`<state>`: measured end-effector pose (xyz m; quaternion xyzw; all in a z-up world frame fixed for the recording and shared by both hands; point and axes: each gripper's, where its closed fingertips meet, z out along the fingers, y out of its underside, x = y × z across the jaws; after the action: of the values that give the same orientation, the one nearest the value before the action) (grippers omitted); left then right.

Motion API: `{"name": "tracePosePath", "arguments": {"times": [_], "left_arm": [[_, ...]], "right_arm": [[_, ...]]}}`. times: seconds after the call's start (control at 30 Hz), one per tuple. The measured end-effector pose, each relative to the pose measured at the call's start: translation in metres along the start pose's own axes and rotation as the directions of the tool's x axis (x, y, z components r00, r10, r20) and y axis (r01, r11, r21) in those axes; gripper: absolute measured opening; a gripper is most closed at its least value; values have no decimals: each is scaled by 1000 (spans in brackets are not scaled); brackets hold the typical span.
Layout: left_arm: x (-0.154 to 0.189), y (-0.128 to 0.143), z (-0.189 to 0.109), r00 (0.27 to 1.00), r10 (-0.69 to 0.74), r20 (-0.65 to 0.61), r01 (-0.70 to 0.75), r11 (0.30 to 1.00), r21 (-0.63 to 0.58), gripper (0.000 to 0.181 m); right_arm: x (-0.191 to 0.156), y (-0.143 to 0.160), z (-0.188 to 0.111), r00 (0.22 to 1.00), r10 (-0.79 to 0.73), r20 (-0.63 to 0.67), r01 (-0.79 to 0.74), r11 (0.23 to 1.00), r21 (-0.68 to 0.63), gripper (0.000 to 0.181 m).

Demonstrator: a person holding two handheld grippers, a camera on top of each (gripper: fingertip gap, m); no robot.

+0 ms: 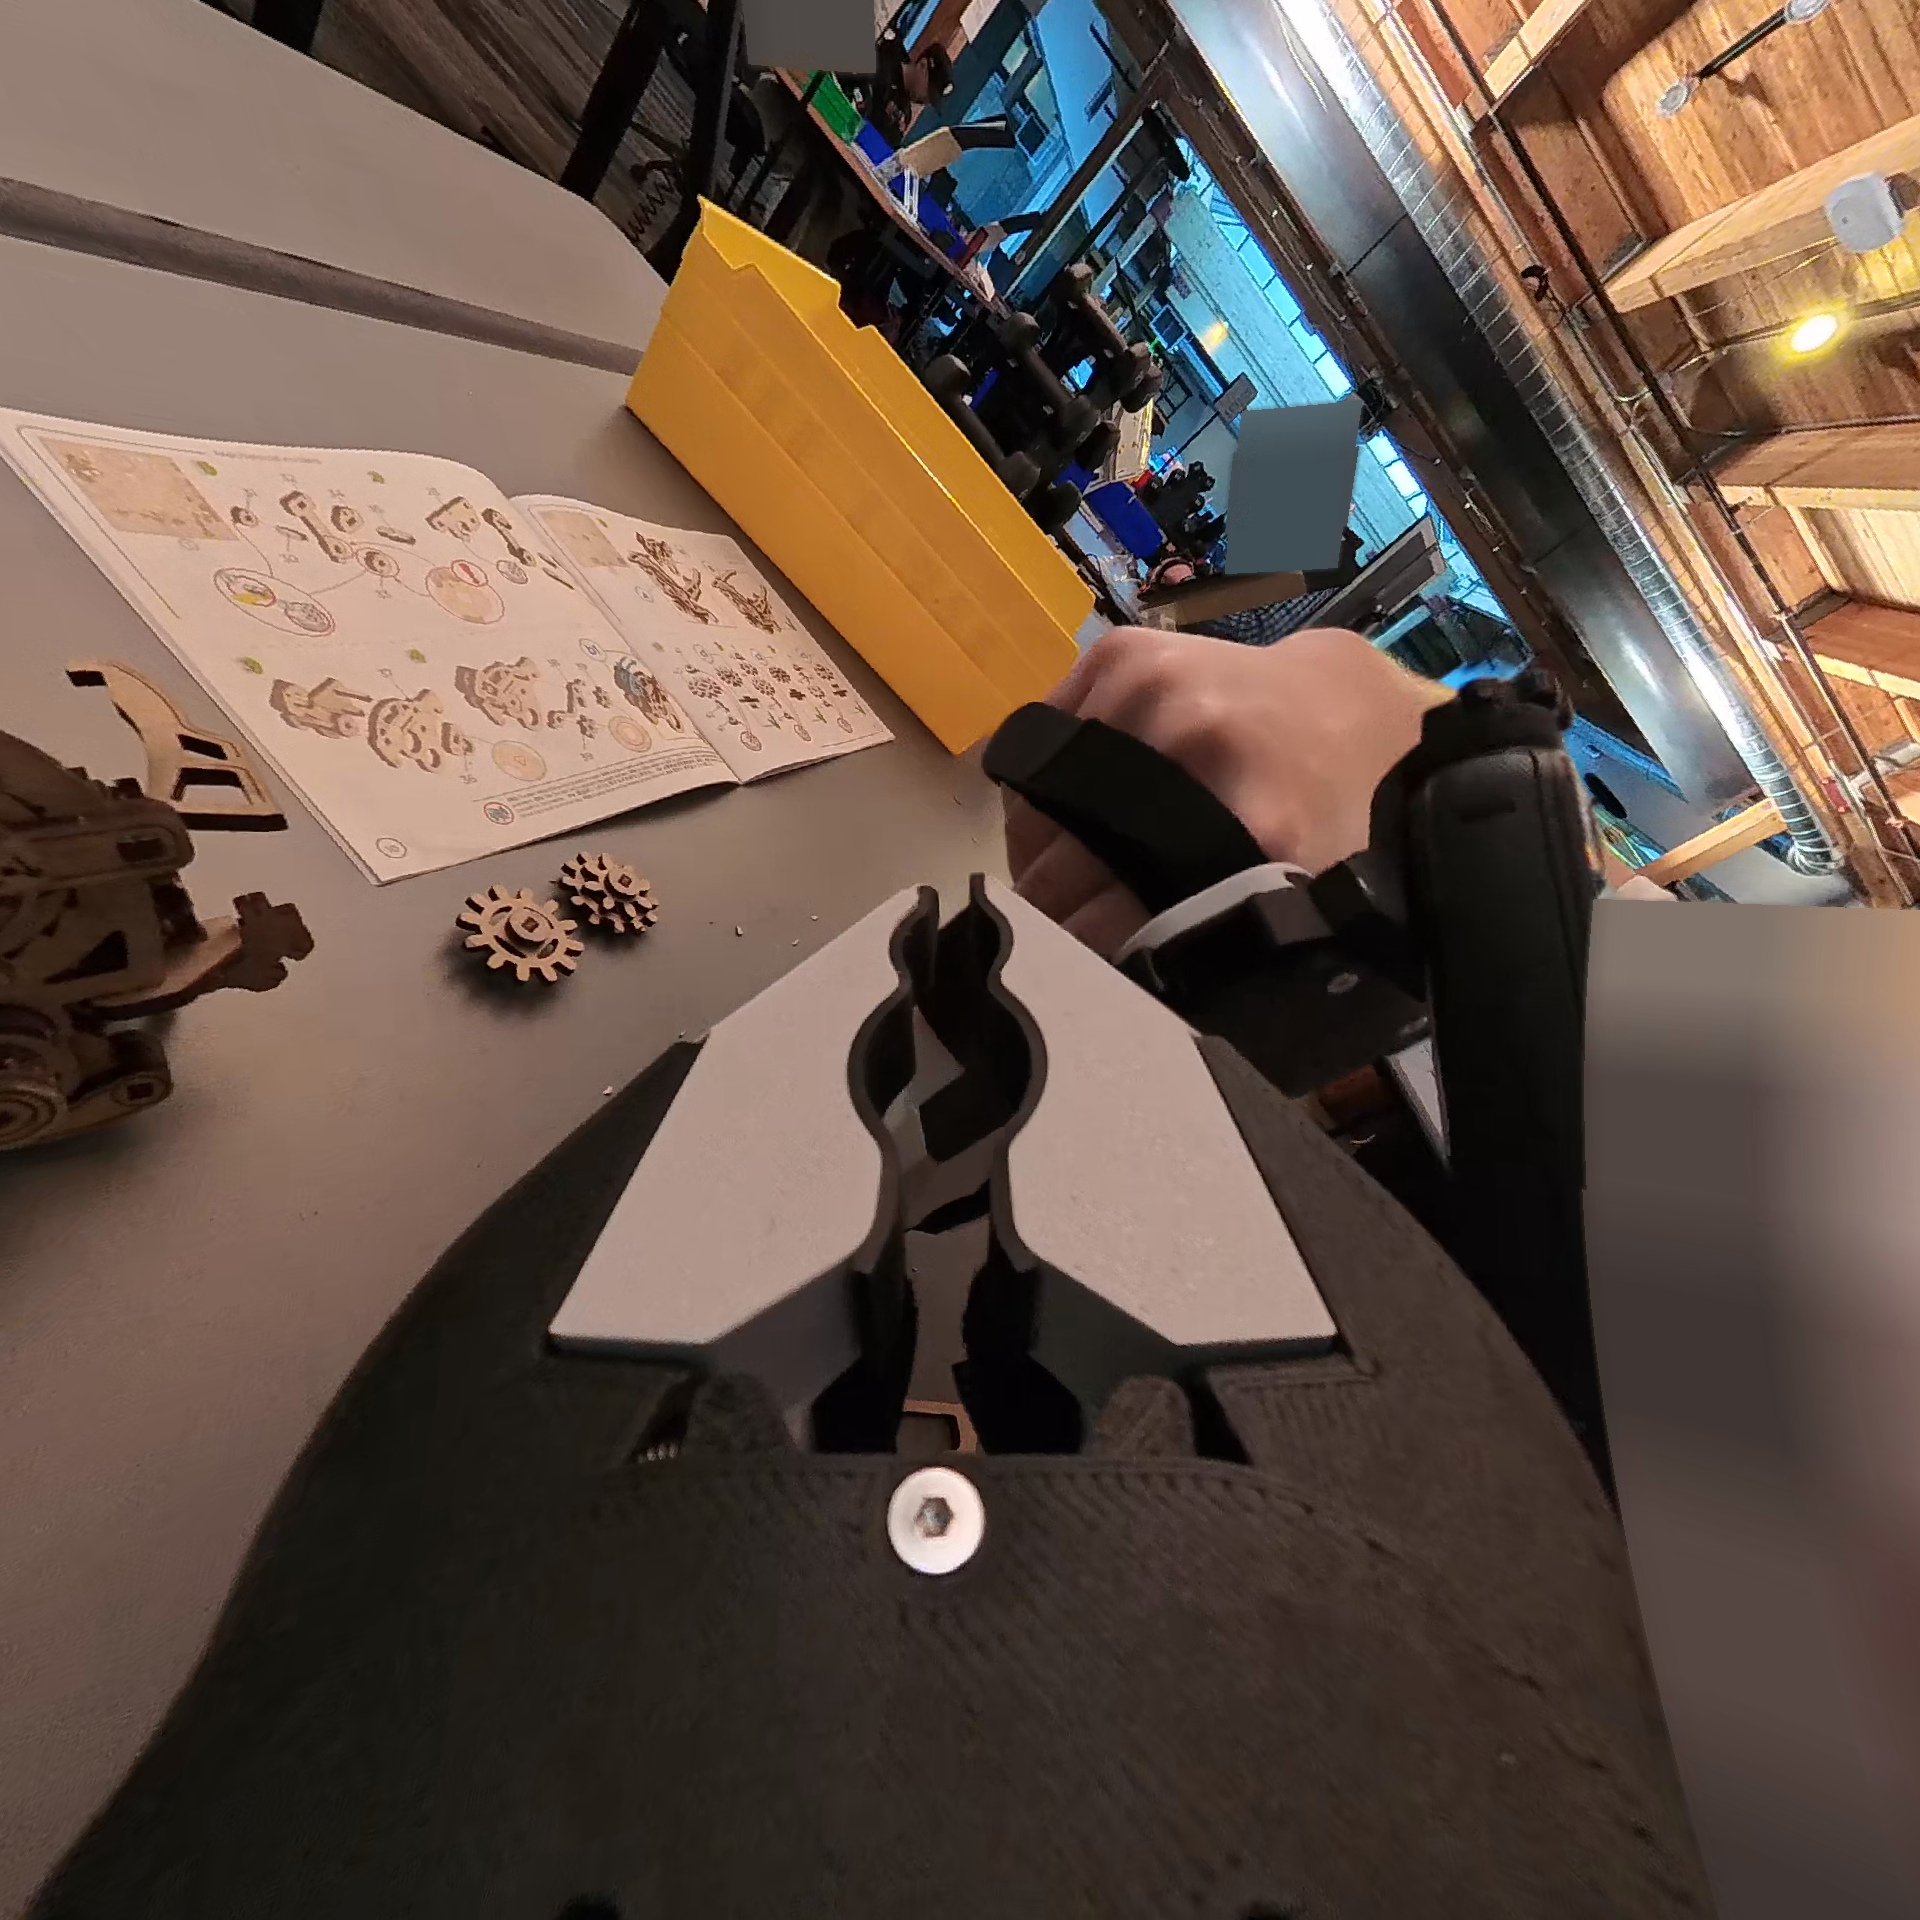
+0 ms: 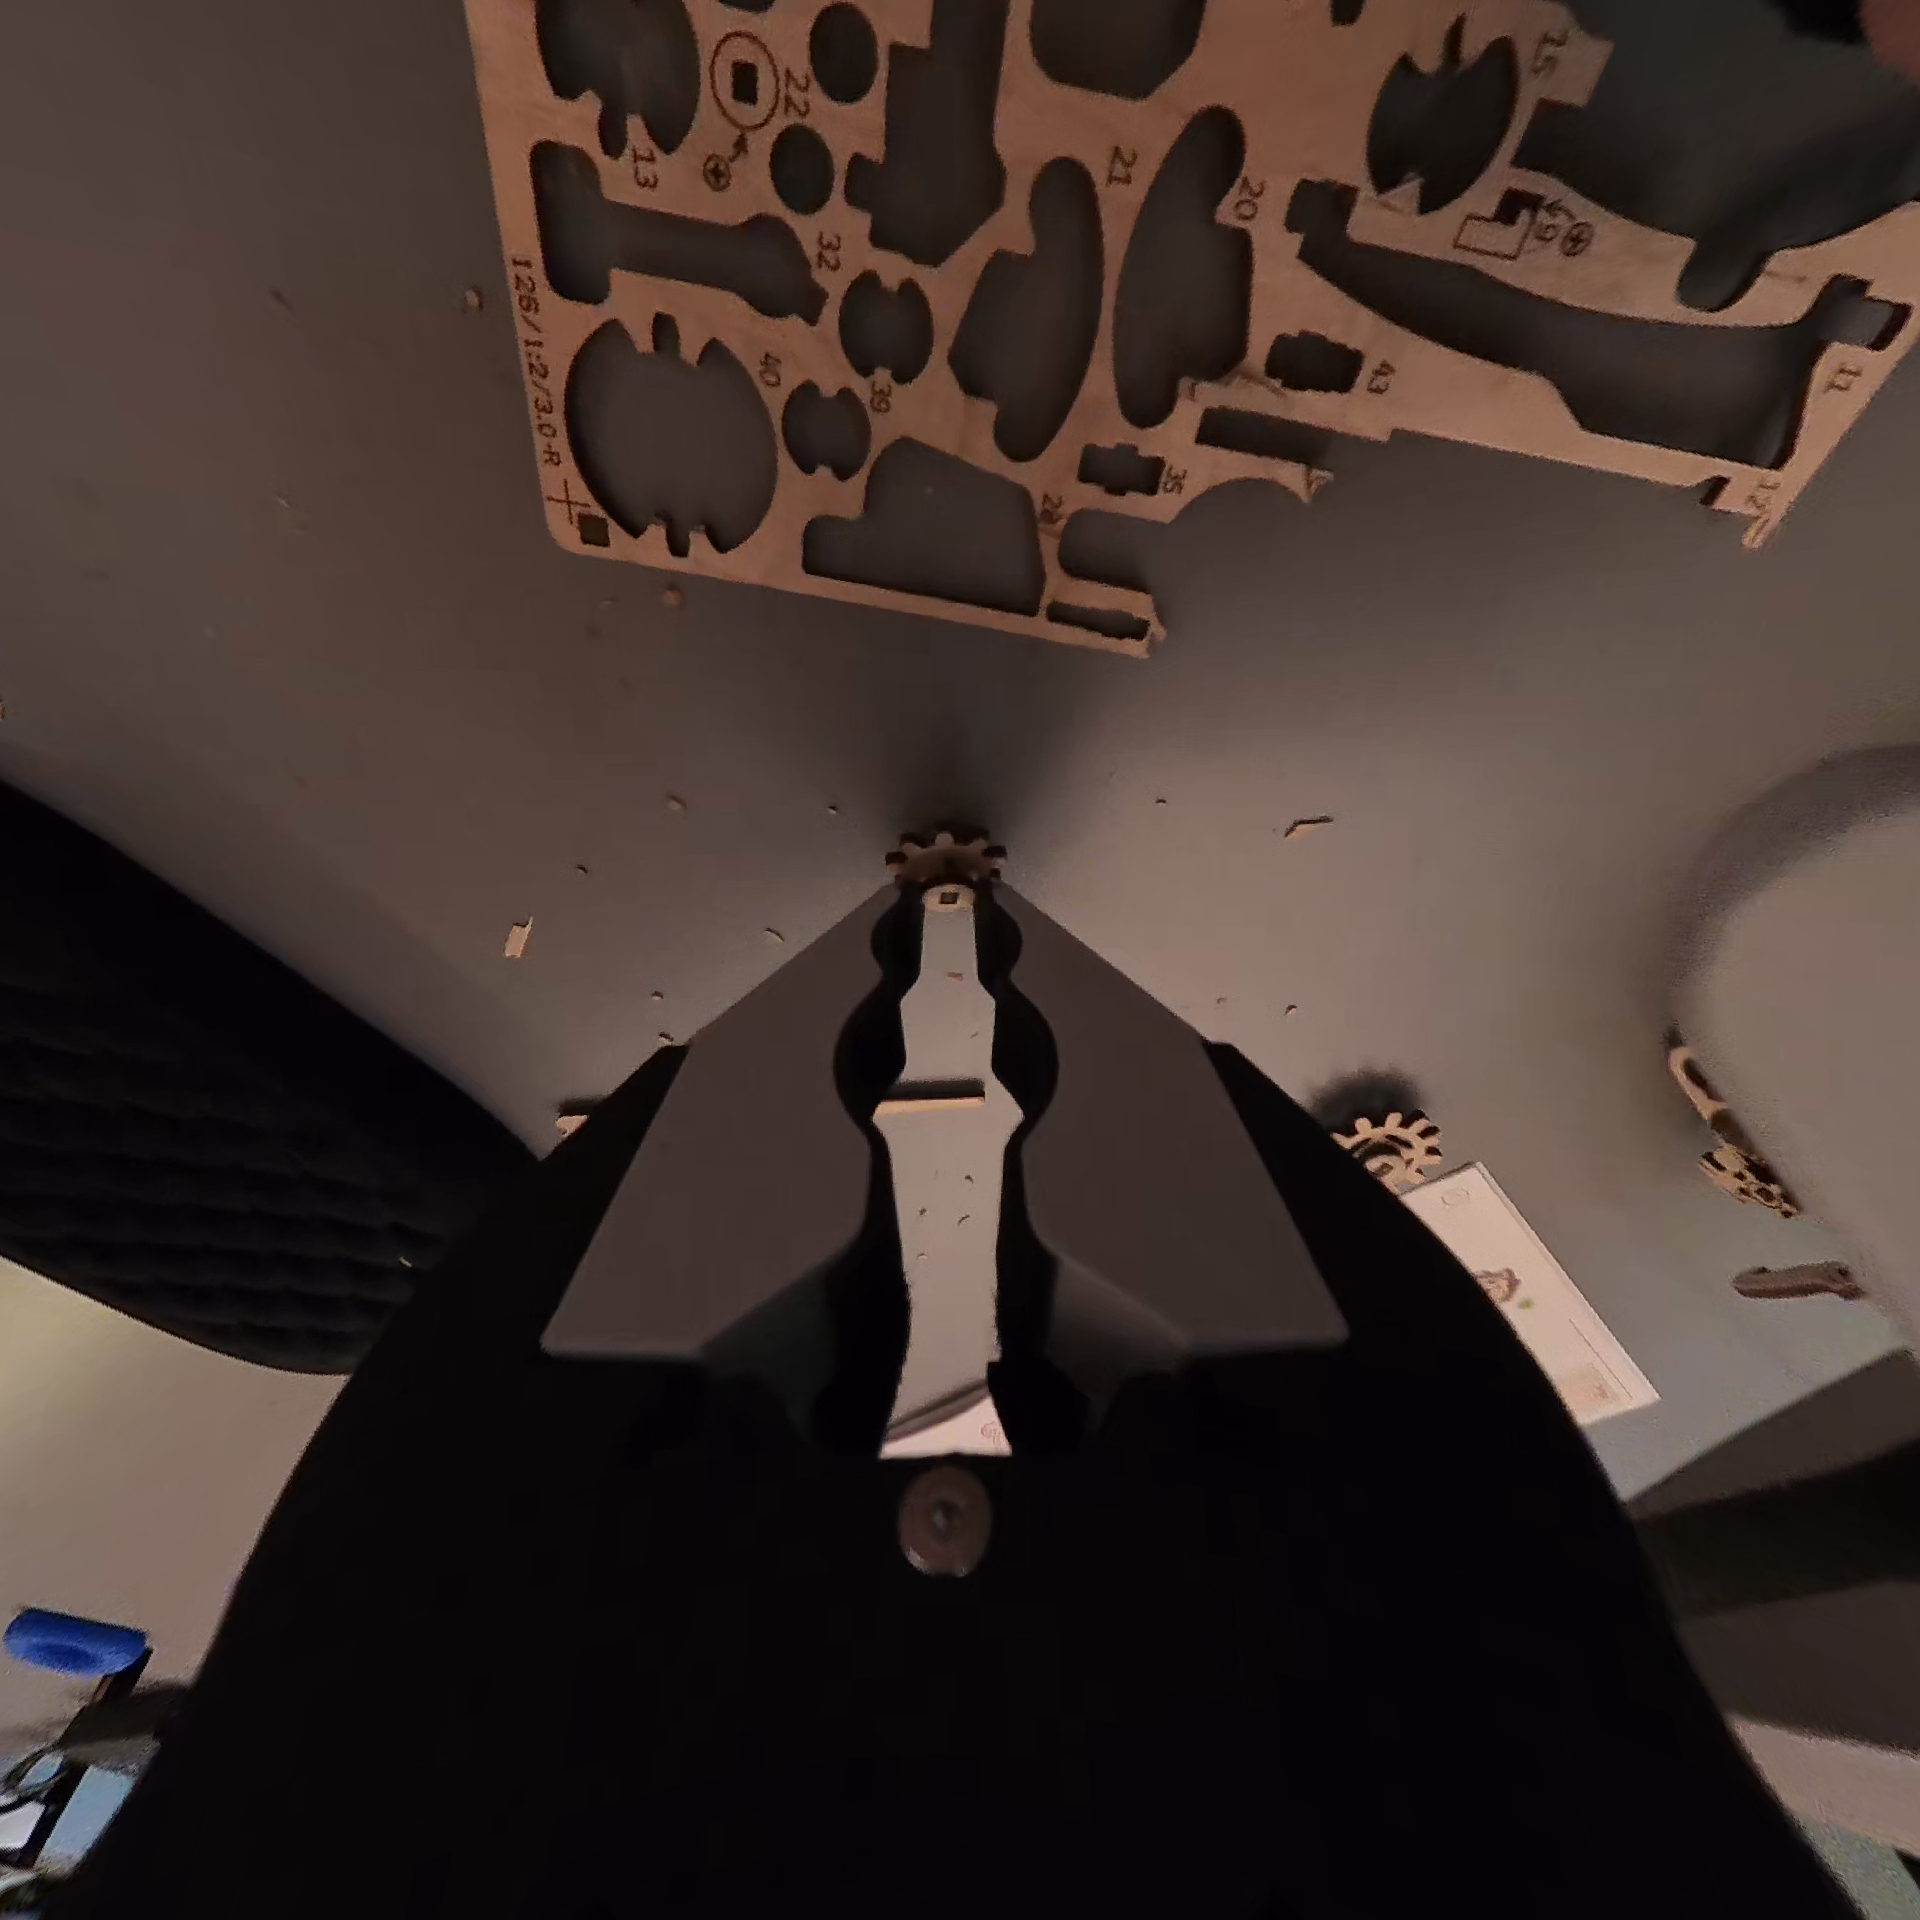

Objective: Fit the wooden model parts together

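Note:
My right gripper [image 2: 945, 891] points down at the grey table [image 2: 312, 623], its tips shut on a small wooden gear [image 2: 945, 860] with a square hole. My left gripper [image 1: 949, 894] is held above the table with its jaws nearly together and nothing visible between them. Two more wooden gears [image 1: 516, 932] [image 1: 608, 891] lie side by side on the table [image 1: 312, 1195] ahead of it. A partly built dark wooden model [image 1: 83, 935] stands at the left edge, with a loose curved wooden part [image 1: 177, 748] behind it. A wooden sheet [image 2: 1143, 94] with many cut-outs lies beyond the right gripper.
An open instruction booklet [image 1: 468, 623] lies behind the gears, and a yellow bin [image 1: 862, 468] stands beyond it. A hand [image 1: 1226, 748] holds the right gripper's black body [image 1: 1475, 914] just right of my left fingers. Small wood chips dot the table. There is about 12 centimetres between the tips of the two grippers.

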<state>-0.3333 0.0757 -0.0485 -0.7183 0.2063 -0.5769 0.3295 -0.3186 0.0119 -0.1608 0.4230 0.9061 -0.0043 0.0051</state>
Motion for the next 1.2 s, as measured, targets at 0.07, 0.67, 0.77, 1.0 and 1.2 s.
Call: {"name": "tracePosePath", "arguments": {"times": [0.07,0.67,0.77,1.0,1.2], "left_arm": [[0,-1,-1,1000,0,-1,0,1000,4,4],[0,0,0,1000,-3,0,3,1000,0,4],[0,0,0,1000,-5,0,5,1000,-2,4],[-1,1,0,1000,-9,1,9,1000,-4,4],[-2,1,1,1000,-9,2,9,1000,-6,4]], "right_arm": [[1,0,1,1000,-3,-12,3,1000,-14,10],[-3,-11,-10,1000,15,1,-15,972,235,9],[-3,-11,-8,1000,15,19,-20,959,281,8],[-4,-12,-5,999,1,32,-11,956,292,7],[-3,-11,-3,1000,-15,21,9,964,267,7]]}}
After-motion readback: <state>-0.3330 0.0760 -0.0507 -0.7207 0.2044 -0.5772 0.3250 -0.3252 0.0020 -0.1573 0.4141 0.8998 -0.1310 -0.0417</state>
